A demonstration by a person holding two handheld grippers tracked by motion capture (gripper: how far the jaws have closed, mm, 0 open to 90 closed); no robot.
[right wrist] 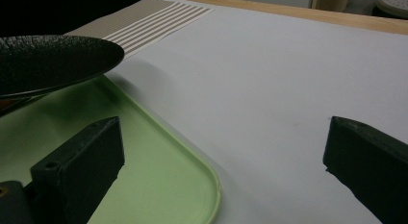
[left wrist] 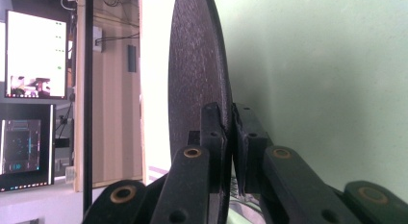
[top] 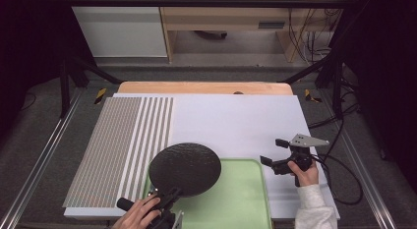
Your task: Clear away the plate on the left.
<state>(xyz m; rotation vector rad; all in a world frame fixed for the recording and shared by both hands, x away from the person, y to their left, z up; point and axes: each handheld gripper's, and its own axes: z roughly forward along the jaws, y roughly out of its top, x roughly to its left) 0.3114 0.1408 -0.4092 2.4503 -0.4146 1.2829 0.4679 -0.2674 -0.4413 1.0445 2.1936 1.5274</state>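
A round black plate (top: pixel 185 168) hangs above the left part of a light green tray (top: pixel 241 199) near the table's front edge. My left gripper (top: pixel 167 193) is shut on the plate's near rim. In the left gripper view the plate (left wrist: pixel 197 75) stands edge-on, pinched between the two black pads (left wrist: pixel 213 132), with the tray's green surface (left wrist: pixel 327 80) behind it. My right gripper (top: pixel 274 151) stands open to the right of the tray, over the white sheet, with nothing between its jaws. In the right gripper view the plate (right wrist: pixel 53 60) floats above the tray (right wrist: pixel 159 171) at the left.
A white sheet (top: pixel 236 121) covers the table, with a striped beige panel (top: pixel 123 140) on its left part. A wooden edge (top: pixel 206 87) runs along the table's far side. Black frame legs and cables stand beyond the table at both sides.
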